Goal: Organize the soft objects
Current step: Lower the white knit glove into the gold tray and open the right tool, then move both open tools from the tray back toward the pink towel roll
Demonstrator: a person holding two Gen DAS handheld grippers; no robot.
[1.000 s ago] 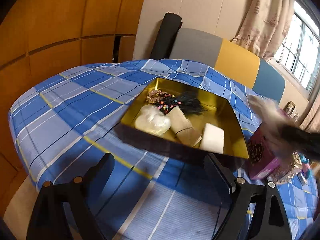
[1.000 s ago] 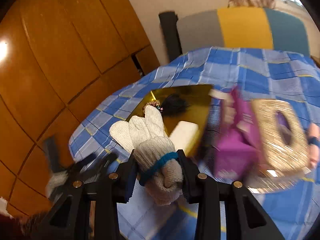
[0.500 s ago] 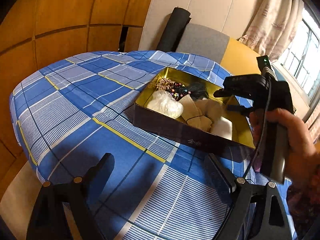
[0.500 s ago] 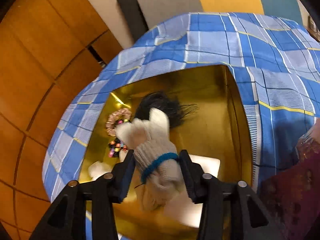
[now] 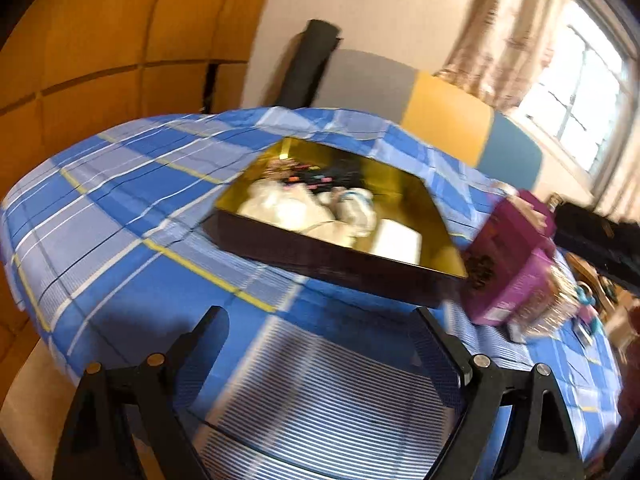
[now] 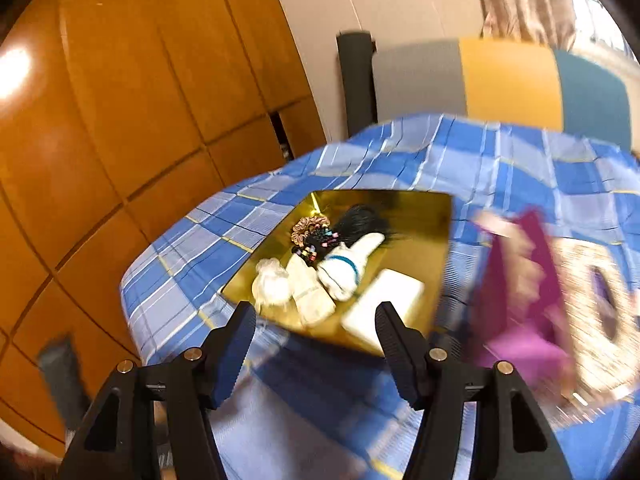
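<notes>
The white knitted work glove with a blue wrist band [image 6: 347, 264] lies in the gold-lined shallow rectangular tray with dark outer walls [image 6: 436, 248], about mid-tray, its fingers pointing toward the tray's far edge. It touches a cream folded cloth bundle [image 6: 310, 292] on its left; beyond that, near the tray's left edge, sits a white crumpled soft lump [image 6: 272, 280]. A white rectangular block [image 6: 384, 300] lies by the near right corner. Toward the far left corner lie a tan scrunchie [image 6: 308, 226], a cluster of coloured beads [image 6: 316, 246] and a black tassel of threads [image 6: 360, 218].

The right gripper [image 6: 316, 328] has just been opening its jaws; they stand apart with nothing between them, released and clear of the glove, short of the tray's near edge. The left gripper [image 5: 320, 332] is spread wide and empty over the blue plaid tablecloth [image 5: 120, 220], off the tray's near wall.

A purple carton [image 5: 508, 264] stands just beside the tray's right edge, a gold glittery box [image 6: 600, 300] beyond it. Blur leaves any writing unreadable.
</notes>
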